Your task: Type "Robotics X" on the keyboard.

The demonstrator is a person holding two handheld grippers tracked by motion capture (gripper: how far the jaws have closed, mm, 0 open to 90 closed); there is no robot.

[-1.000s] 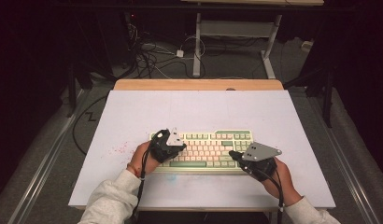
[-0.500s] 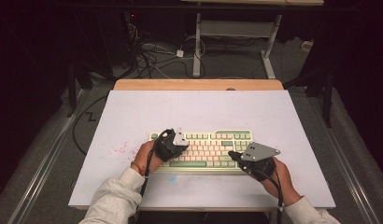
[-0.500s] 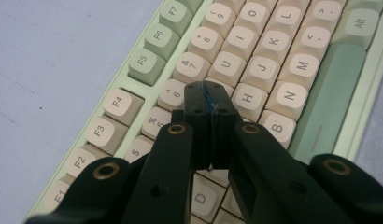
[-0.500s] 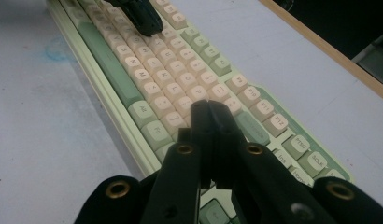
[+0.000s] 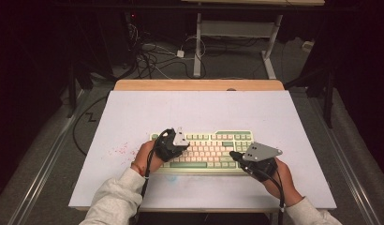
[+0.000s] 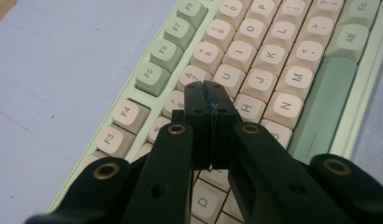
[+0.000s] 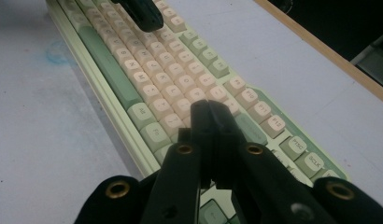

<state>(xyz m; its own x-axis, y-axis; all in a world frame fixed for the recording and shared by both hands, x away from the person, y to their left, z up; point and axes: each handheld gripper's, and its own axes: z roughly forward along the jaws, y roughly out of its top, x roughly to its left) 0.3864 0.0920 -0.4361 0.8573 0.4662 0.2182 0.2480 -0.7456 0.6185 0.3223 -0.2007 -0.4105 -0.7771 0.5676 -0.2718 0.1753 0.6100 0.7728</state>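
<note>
Both forearms, in pale grey sleeves, enter from the near edge of the table. The left hand (image 5: 147,158) holds the left gripper (image 6: 209,95) over the left part of the pale green keyboard with cream keycaps (image 5: 206,151), pointing across it towards the right. The right hand (image 5: 279,176) holds the right gripper (image 7: 209,111) at the keyboard's right end, pointing left and slightly downward.

Left gripper: jaws pressed together, nothing between them. In the left gripper view the closed tips sit low above the letter keys, beside the H and U keycaps; contact with a key cannot be confirmed.

Right gripper: jaws pressed together, nothing between them. In the right gripper view its tips stand over the right-hand keys, near the long green key at that end.

The keyboard lies flat on the white table sheet (image 5: 195,110), in the near half, parallel to the near edge. A wooden strip (image 5: 199,85) borders the far edge. Pink specks (image 5: 121,150) mark the sheet left of the keyboard. Cables (image 5: 155,56) lie on the floor beyond. Nothing obstructs either gripper.
</note>
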